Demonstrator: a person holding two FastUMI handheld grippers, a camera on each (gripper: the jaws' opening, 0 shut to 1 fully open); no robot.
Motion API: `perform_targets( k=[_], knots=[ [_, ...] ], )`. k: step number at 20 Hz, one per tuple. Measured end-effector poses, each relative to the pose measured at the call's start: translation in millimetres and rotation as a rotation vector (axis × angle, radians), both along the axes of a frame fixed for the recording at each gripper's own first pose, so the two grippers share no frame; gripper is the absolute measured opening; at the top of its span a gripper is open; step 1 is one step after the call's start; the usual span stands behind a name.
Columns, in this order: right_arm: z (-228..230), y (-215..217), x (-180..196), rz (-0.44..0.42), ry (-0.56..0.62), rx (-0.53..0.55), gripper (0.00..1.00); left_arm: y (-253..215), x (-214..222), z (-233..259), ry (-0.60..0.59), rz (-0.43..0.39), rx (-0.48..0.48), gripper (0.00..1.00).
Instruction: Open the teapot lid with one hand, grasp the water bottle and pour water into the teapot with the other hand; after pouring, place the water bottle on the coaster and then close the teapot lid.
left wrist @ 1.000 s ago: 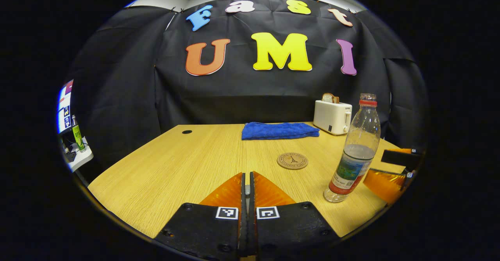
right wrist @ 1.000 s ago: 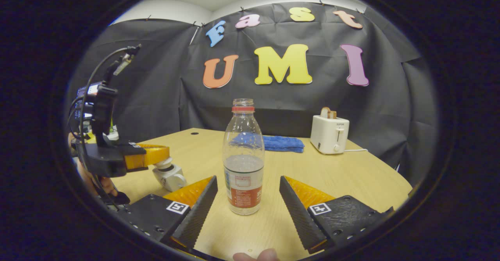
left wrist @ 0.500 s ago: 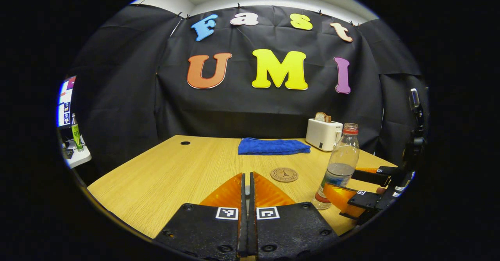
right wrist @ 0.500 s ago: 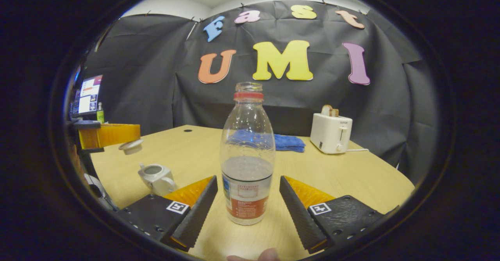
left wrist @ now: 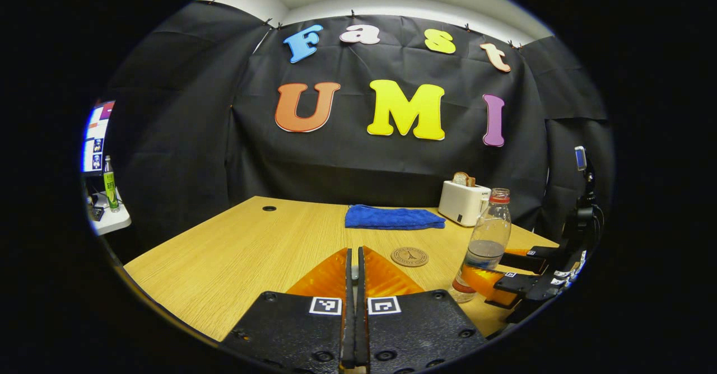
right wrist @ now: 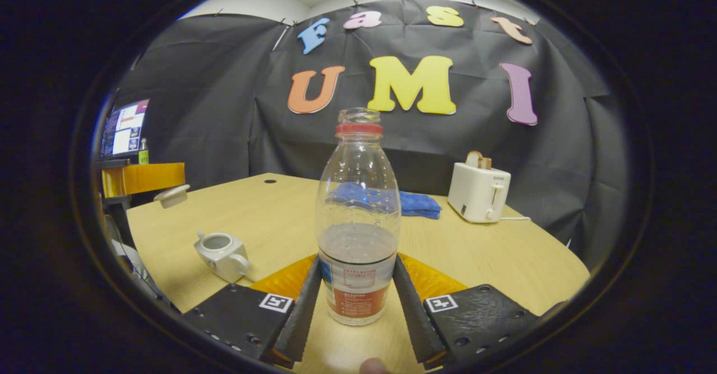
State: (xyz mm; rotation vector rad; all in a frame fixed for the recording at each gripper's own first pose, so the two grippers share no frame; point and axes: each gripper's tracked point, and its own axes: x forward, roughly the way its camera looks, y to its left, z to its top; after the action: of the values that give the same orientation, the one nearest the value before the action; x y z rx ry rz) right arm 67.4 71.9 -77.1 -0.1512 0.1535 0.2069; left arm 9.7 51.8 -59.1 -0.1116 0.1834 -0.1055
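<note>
- The right gripper (right wrist: 357, 301) closed around the water bottle (right wrist: 358, 234), both fingers at its labelled lower part; contact looked likely, not certain.
- The left gripper (left wrist: 354, 284) was clenched on the teapot lid (right wrist: 171, 195), held above the table (right wrist: 504, 262).
- The white teapot (right wrist: 222, 255) stood uncovered.
- Pouring, resting the bottle on the coaster (left wrist: 409, 256) and re-lidding remained.

Blue towel (left wrist: 394, 218), white toaster (right wrist: 479, 192)
</note>
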Motion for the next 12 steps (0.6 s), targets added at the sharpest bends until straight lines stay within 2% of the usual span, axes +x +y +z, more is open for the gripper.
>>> perform_targets(
  k=[2, 8, 12],
  knots=[
    [7, -2, 0, 0.011, -0.018, -0.092, 0.71, 5, -1, 2, -0.008, 0.003, -0.009, 0.03],
    [2, 0, 14, 0.082, 0.000, -0.473, 0.71, 23, -2, 6, -0.019, 0.019, -0.022, 0.03],
    [3, 7, 22, 0.116, -0.075, -0.764, 0.71, 34, -3, 7, -0.024, 0.013, 0.015, 0.03]
  ],
)
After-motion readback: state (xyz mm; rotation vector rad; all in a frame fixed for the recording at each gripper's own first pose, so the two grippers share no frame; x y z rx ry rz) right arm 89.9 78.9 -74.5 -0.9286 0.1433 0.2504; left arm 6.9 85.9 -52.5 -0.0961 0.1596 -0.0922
